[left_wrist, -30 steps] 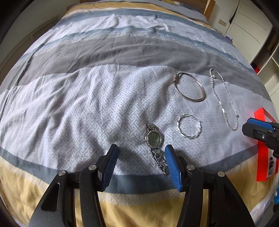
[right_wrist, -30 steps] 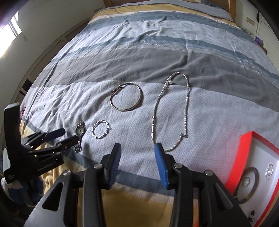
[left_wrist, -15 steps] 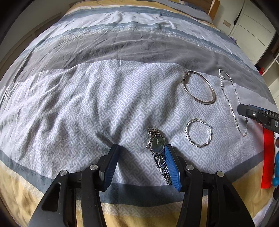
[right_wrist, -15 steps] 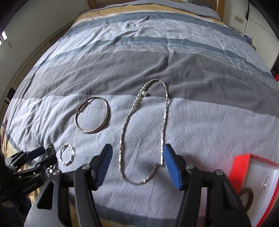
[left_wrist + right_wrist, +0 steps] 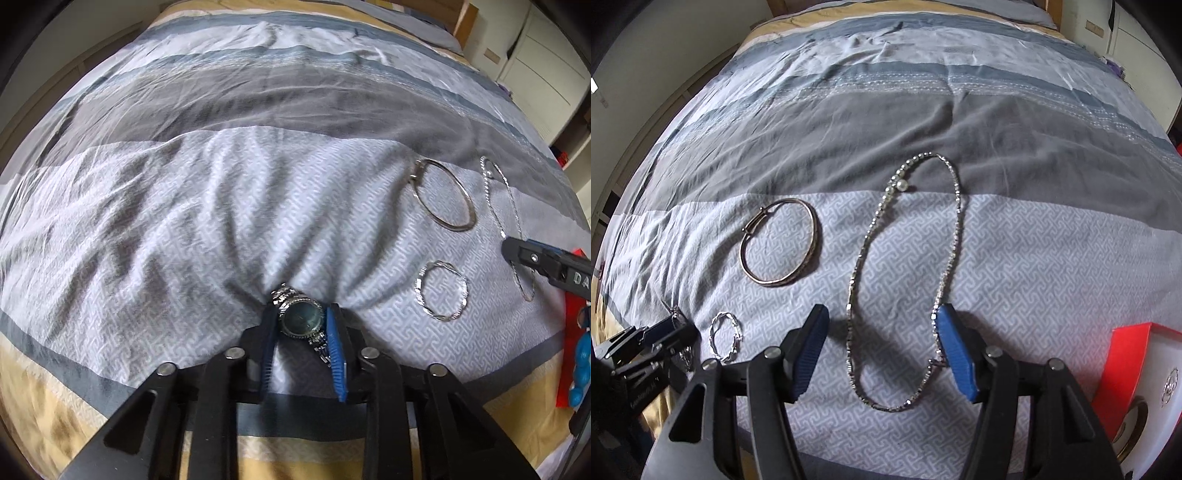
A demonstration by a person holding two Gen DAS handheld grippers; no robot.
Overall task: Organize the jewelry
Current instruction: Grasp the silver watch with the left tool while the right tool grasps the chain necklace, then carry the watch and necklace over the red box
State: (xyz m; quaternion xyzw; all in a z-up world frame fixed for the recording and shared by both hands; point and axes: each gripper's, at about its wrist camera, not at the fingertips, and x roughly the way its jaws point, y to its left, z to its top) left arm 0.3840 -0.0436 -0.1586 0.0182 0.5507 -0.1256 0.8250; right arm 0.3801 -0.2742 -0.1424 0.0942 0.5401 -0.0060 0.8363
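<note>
My left gripper (image 5: 301, 321) is shut on a silver watch (image 5: 301, 319) with a dark green face, pressed into the bedspread, which bunches around it. To its right lie a twisted silver ring bracelet (image 5: 441, 291), a large bangle (image 5: 443, 195) and a bead necklace (image 5: 498, 206). In the right wrist view my right gripper (image 5: 881, 321) is open and straddles the near end of the necklace (image 5: 905, 273). The bangle (image 5: 779, 242) and twisted bracelet (image 5: 726, 338) lie to its left, with the left gripper (image 5: 665, 332) beyond them.
A red jewelry box (image 5: 1134, 369) with a white insert sits at the right on the striped bedspread (image 5: 886, 110). The right gripper's finger (image 5: 546, 258) shows at the right edge of the left wrist view. White cupboards (image 5: 535, 55) stand beyond the bed.
My left gripper moved forward and closed on the watch, pressing into the bedding. My right gripper moved forward over the near end of the necklace and stayed open.
</note>
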